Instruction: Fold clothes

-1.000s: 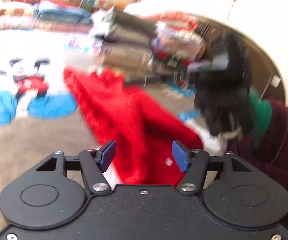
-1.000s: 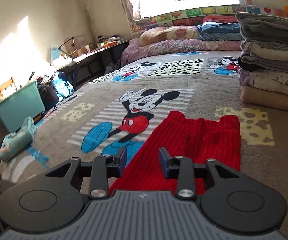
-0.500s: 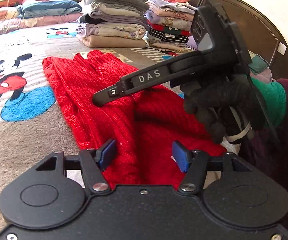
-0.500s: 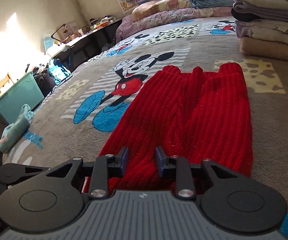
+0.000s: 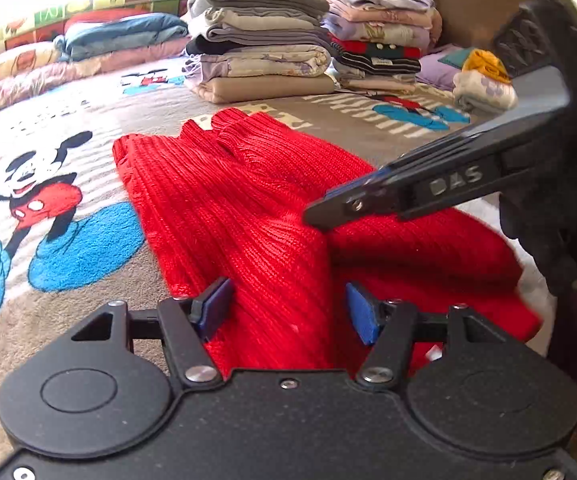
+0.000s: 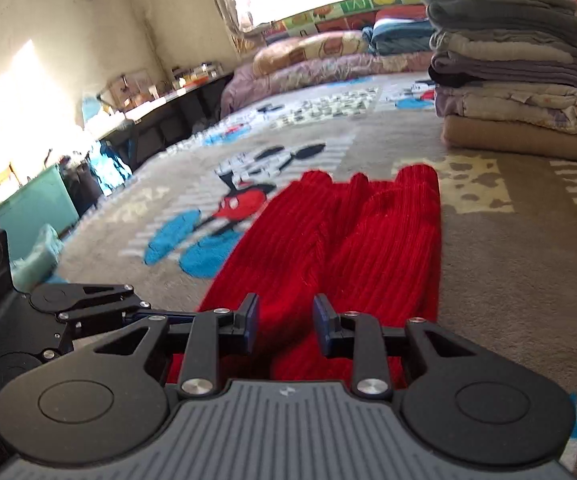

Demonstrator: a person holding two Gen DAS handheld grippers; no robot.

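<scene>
Red knit garment (image 5: 248,208): flat on cartoon blanket (image 5: 48,152). Left gripper (image 5: 288,310), right gripper (image 6: 284,322): fingers apart, empty, at near hem.

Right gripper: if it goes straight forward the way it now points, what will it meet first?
Most likely the red ribbed knit garment, spread on the cartoon-print bed blanket. The right gripper is open and low over its near edge; whether it touches the fabric is unclear.

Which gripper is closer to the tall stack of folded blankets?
Right. The right gripper reaches further up the red sweater toward the blanket stack; the left gripper stays at the near hem.
</scene>
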